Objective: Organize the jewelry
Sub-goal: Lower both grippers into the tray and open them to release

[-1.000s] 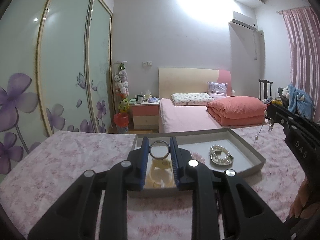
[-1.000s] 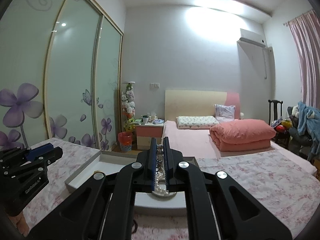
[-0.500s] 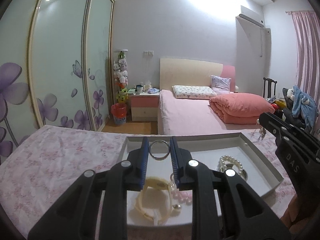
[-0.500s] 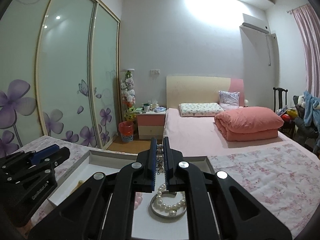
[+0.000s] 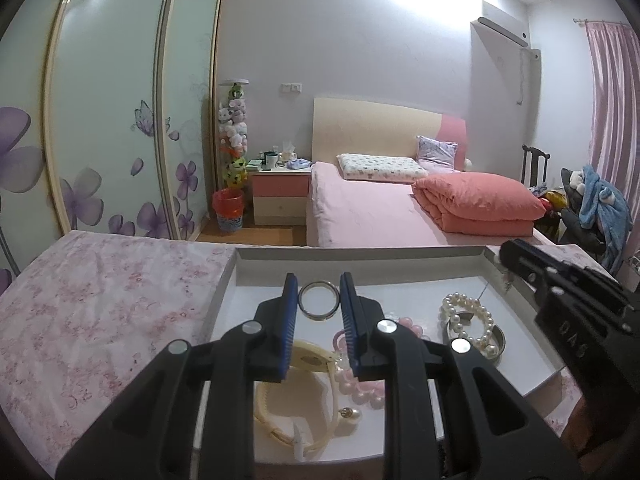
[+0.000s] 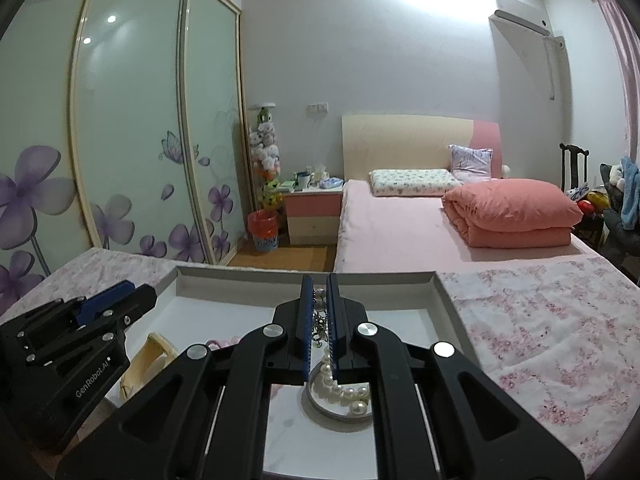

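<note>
Only the left wrist view shows the ring [image 5: 319,301] — left gripper [image 5: 319,300] clamping it.

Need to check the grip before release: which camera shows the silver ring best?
The left wrist view: the silver ring sits face-on, clamped between the left gripper's blue pads above the tray. The right wrist view shows only that gripper's side; the ring is hidden.

Your way into the gray tray [image 5: 496,268] is open at its bare far strip and left floor, while the pearl bracelet [image 5: 468,320], pink beads [image 5: 360,384] and cream bangle [image 5: 296,400] crowd its near and right parts, raised walls hemming every side.
</note>
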### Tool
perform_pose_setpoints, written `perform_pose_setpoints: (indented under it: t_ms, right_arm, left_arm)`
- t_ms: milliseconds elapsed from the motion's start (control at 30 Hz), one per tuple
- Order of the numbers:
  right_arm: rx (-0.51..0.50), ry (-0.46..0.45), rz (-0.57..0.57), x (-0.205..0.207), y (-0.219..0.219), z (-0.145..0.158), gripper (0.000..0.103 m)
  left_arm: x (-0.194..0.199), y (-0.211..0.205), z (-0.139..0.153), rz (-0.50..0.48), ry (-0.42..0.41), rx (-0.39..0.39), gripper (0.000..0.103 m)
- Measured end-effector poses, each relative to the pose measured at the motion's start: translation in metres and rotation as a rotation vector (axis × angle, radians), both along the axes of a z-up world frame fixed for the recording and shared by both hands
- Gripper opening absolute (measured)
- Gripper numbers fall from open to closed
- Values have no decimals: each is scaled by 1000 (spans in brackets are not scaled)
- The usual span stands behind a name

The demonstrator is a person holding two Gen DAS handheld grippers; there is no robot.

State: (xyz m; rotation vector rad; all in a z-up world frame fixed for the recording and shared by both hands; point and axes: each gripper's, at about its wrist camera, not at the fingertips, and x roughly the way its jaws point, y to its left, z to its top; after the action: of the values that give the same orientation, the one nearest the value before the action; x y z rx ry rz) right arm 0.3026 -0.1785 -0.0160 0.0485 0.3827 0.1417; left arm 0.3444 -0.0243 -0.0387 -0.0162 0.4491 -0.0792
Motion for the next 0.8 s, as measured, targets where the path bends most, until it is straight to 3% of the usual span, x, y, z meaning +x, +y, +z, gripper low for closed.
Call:
perform_pose_setpoints:
  t_ms: [233,267,300,367,633,700,800]
  right_arm:
    - [8,32,10,6,0,-2,10]
    - [11,33,10,6,-1,-2,17]
    - [18,33,7,6,-2,-2,31]
    - [32,23,-3,4,-6,-2,44]
    - [39,21,-16,7,-8,-2,44]
    - [43,21,-20,7,-10,-2,44]
    - [43,21,-22,7,-11,-2,44]
  left_arm:
    - [2,0,-1,-11,2,3,22]
    - [3,1,-1,-11,3,3,22]
    - [2,0,-1,-12,4,2,22]
    - [2,-2,0,-12,5,2,22]
    - [3,-2,-2,-18,10,7,25]
    - [3,-3,-2,-12,10,9,44]
    - [4,-3,-3,-12,11,5,44]
